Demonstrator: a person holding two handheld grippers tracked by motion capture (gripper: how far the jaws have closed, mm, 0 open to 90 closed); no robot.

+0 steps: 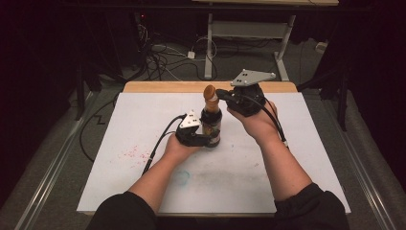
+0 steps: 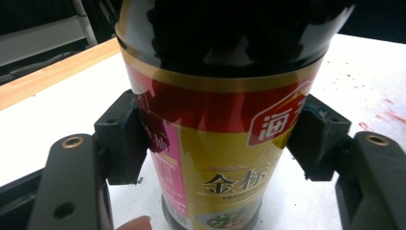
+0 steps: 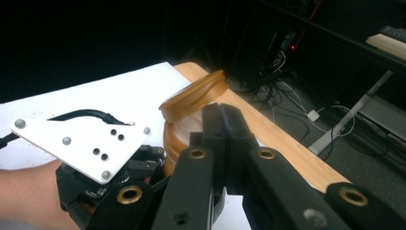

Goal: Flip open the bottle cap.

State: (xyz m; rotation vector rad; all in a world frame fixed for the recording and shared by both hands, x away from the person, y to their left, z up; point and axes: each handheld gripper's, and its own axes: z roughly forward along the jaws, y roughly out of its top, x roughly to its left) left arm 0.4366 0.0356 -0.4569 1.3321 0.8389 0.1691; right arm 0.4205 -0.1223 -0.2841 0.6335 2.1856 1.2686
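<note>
high view shows the sauce bottle upright near the table's far edge, left gripper clamped on its body, right gripper with jaws together just beside the tilted-open cap at the top.

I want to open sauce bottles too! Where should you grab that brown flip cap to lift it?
Probably its raised front lip. The brown flip cap already tilts up off the upright sauce bottle, so that edge sticks out. Come level from the right gripper side, whose shut jaws sit right by the cap. The left gripper clamps the bottle's body, so it should not tip.
</note>
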